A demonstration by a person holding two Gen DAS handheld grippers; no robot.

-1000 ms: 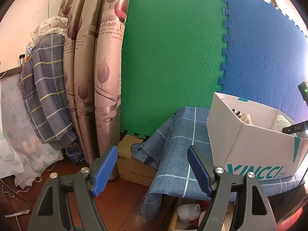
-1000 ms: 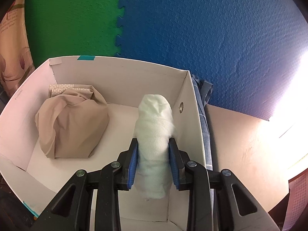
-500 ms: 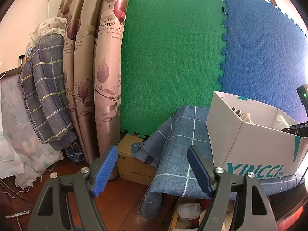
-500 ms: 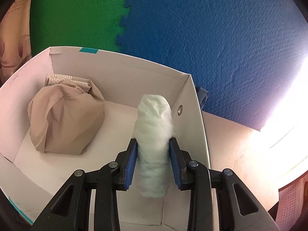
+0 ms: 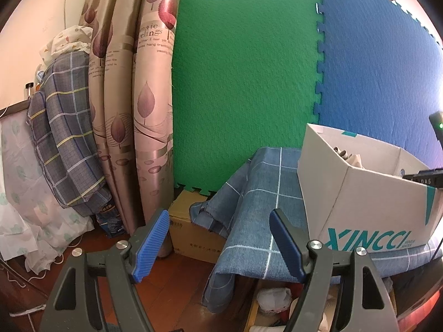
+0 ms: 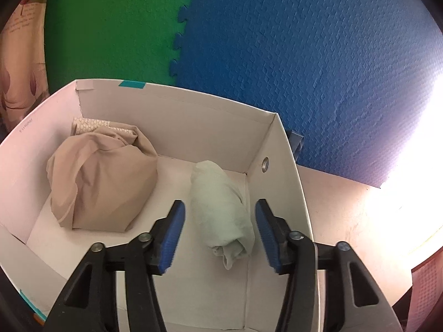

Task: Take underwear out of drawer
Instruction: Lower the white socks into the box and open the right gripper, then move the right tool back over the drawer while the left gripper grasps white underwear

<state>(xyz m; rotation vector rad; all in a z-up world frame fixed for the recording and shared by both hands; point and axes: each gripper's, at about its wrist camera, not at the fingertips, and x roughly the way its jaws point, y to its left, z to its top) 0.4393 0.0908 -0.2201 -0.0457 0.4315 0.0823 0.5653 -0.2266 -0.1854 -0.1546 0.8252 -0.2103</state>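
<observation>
The rolled white underwear [image 6: 221, 207] lies on the floor of the white cardboard box [image 6: 171, 110], close to its right wall. Its long side points straight away from the right claw [image 6: 218, 235], whose pads are opening beside it without touching. The tan bundle [image 6: 102, 182] sits left. The left claw [image 5: 218, 243] hangs wide and empty, off to the side
</observation>
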